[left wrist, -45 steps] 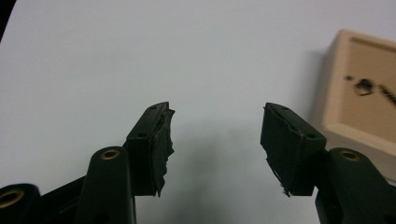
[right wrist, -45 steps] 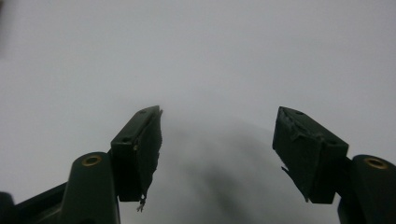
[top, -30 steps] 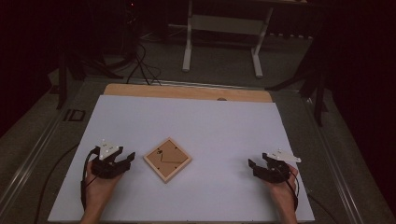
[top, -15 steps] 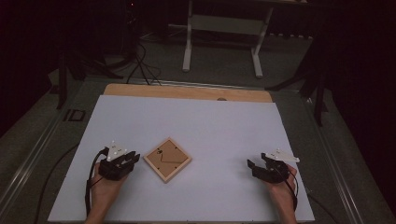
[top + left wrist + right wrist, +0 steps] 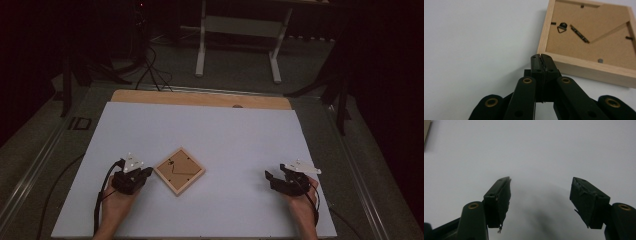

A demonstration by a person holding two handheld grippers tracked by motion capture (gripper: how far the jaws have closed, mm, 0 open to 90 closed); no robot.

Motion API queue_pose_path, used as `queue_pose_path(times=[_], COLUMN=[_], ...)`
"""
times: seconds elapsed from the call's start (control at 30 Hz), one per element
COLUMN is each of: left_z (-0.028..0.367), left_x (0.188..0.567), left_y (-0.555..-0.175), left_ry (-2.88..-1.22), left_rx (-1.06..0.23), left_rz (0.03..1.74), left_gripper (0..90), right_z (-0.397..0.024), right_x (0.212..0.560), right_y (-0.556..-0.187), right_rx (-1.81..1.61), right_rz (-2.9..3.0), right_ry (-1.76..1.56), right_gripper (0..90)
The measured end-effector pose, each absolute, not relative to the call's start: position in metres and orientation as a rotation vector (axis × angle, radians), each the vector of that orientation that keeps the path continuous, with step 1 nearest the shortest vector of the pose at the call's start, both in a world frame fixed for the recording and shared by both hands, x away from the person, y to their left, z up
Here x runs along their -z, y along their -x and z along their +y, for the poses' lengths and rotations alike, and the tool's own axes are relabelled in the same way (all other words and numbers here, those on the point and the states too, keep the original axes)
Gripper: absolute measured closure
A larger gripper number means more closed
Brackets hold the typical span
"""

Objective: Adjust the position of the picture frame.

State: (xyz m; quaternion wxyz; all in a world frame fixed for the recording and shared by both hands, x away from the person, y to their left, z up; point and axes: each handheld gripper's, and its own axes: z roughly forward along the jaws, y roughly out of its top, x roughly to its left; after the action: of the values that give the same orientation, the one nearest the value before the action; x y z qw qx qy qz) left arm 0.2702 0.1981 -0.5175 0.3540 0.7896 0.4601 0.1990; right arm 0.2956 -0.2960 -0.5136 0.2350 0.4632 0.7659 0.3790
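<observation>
I count one wooden picture frame (image 5: 179,170), lying back side up at about 7 o'clock on the single white board (image 5: 210,130). On its backing I see one triangular hanging ring (image 5: 561,27). I have two grippers: one left gripper (image 5: 145,173), one right gripper (image 5: 270,178), each with two jaws.

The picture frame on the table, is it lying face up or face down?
Face down. The picture frame shows its brown backing board, with hanging ring and retaining clips up, lying flat on the white table.

My left gripper (image 5: 146,173) sits just beside the wooden frame (image 5: 179,170); my right gripper (image 5: 272,179) rests well apart on the desk (image 5: 225,135).
</observation>
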Motion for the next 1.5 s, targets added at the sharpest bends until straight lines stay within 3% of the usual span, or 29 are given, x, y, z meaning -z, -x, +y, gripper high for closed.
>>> queue_pose_path(times=[0.5, 1.33, 1.37, 1.43, 1.5], left_z=[0.184, 0.139, 0.138, 0.136, 0.137], left_x=[0.527, 0.520, 0.520, 0.519, 0.515], left_y=[-0.281, -0.308, -0.308, -0.307, -0.304], left_ry=[-2.124, -2.004, -2.004, -1.987, -1.953], left_rx=[-0.550, -0.492, -0.495, -0.503, -0.481], left_rz=[1.220, 1.147, 1.149, 1.172, 1.174], left_gripper=[89.3, 88.8, 87.3, 70.9, 60.4], right_z=[-0.295, -0.296, -0.296, -0.296, -0.297], right_x=[0.514, 0.514, 0.514, 0.514, 0.513], right_y=[-0.296, -0.296, -0.296, -0.296, -0.296], right_rx=[-1.038, -1.037, -1.037, -1.038, -1.038], right_rz=[2.106, 2.105, 2.105, 2.105, 2.103], right_ry=[-1.263, -1.265, -1.264, -1.261, -1.261], right_gripper=[32.6, 32.6, 32.6, 32.6, 32.6])
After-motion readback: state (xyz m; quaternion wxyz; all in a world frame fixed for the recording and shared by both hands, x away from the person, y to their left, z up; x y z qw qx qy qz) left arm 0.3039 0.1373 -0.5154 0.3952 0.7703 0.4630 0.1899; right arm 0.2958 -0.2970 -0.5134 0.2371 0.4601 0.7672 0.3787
